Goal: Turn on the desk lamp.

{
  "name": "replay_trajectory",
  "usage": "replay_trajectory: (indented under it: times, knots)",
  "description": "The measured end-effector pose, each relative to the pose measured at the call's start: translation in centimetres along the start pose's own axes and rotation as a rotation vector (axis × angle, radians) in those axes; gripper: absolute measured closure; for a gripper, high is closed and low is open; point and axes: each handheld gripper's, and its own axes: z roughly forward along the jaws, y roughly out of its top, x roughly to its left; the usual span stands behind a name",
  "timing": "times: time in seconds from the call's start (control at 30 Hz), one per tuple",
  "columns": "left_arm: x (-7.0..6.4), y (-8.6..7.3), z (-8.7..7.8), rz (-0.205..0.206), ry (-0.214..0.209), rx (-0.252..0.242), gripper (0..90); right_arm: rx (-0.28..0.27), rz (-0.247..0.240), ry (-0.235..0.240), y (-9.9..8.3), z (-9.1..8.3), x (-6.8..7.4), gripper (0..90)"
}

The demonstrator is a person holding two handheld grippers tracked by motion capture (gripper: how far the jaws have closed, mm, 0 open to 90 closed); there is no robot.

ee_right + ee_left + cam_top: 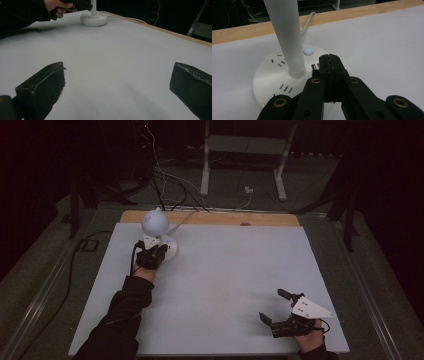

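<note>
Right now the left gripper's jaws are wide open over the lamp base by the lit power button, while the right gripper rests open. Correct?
Not quite. The left gripper is shut, its jaws pressed together over the lamp base near the power button, as the left gripper view shows. The right gripper is open.

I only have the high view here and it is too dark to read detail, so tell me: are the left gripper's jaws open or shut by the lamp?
Observer: Shut. In the left gripper view the left gripper has its jaws pressed together with nothing between them, tips over the lamp base.
Operator: Is there a switch near the tips?
Observer: Yes, a round power button glowing blue sits on the base just beyond them.
Operator: And the right gripper?
Observer: The right gripper is open, its jaws wide apart over the bare white table.
</note>
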Motion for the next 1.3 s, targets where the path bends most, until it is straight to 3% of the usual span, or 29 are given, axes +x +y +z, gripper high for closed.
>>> replay_trajectory:
  times: [0.57,1.3]
  knots:
    - [0.2,-1.3,1.1,0.017,0.012,0.005,90.0,0.001,0.001,0.003,0.0,0.0,0.0,0.0]
    - [0.2,-1.8,1.6,0.045,0.026,0.008,90.0,0.001,0.008,0.005,0.0,-0.1,0.0,0.0]
